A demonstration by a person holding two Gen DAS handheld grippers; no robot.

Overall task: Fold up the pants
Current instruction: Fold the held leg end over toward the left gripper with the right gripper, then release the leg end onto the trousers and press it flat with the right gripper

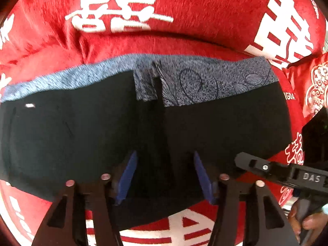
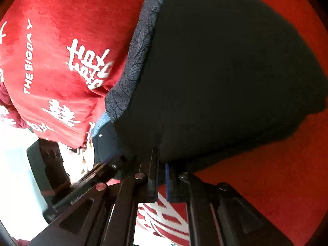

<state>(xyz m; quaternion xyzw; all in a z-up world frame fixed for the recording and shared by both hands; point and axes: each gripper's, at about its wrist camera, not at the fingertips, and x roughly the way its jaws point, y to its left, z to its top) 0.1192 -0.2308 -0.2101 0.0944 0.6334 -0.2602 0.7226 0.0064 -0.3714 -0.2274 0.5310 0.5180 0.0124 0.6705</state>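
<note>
The black pants (image 1: 82,135) lie flat on the red printed blanket (image 1: 184,20), their grey patterned waistband (image 1: 205,82) along the 12 o'clock edge. The left claw (image 1: 164,174) stands half open above the fabric, gripping nothing. The right claw (image 2: 161,176) is clamped narrow on the pants' 6 o'clock edge.

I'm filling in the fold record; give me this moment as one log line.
stage: mid-fold | pants: dark, on red blanket | left gripper: open over pants | right gripper: shut on pants edge
</note>
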